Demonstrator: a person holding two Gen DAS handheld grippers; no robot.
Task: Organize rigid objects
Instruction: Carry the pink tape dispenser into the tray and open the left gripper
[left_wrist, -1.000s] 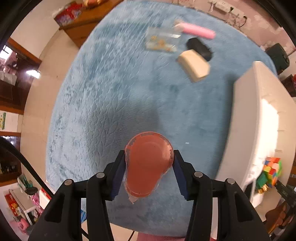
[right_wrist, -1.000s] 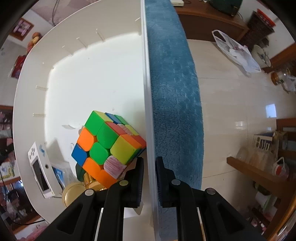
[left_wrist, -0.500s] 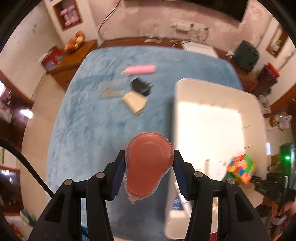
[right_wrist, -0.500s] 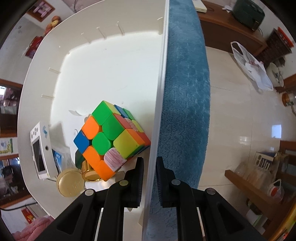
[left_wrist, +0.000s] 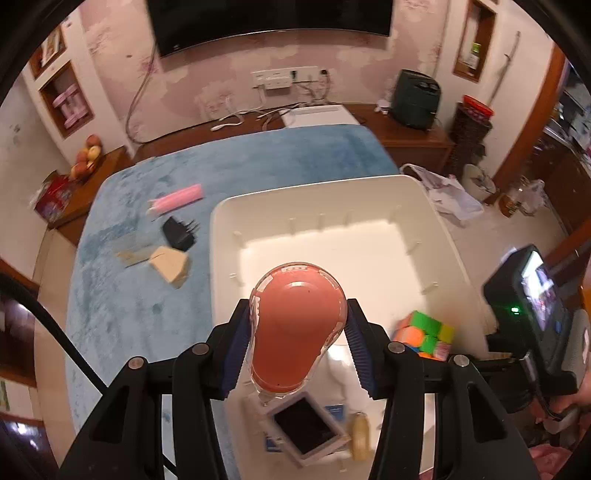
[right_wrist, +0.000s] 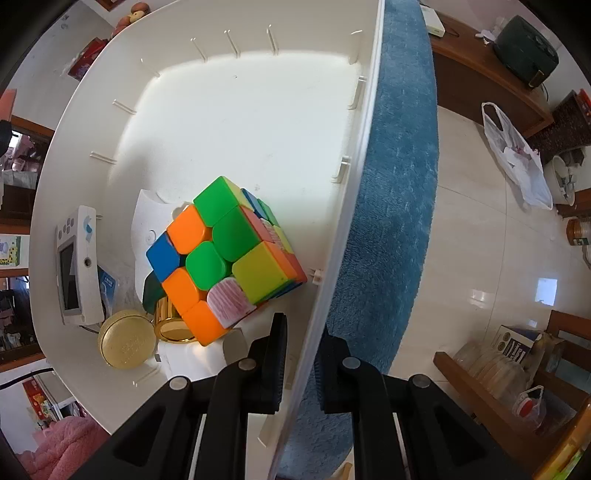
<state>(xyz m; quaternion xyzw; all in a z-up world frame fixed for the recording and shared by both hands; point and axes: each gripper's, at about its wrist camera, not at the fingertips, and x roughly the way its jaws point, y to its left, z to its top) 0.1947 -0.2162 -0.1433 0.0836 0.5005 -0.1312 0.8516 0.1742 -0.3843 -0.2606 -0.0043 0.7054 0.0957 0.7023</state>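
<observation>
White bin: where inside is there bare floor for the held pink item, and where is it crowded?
The white bin has bare floor across its far half, between the far wall and the colour cube. The near end is crowded: cube, handheld device, gold tins. The left tool grips the pink item.

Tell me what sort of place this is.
Most likely a home living room: a big TV hangs on the wall over a low wooden cabinet, fruit sits on a side cabinet, and the white bin rests on a blue-covered table.
</observation>
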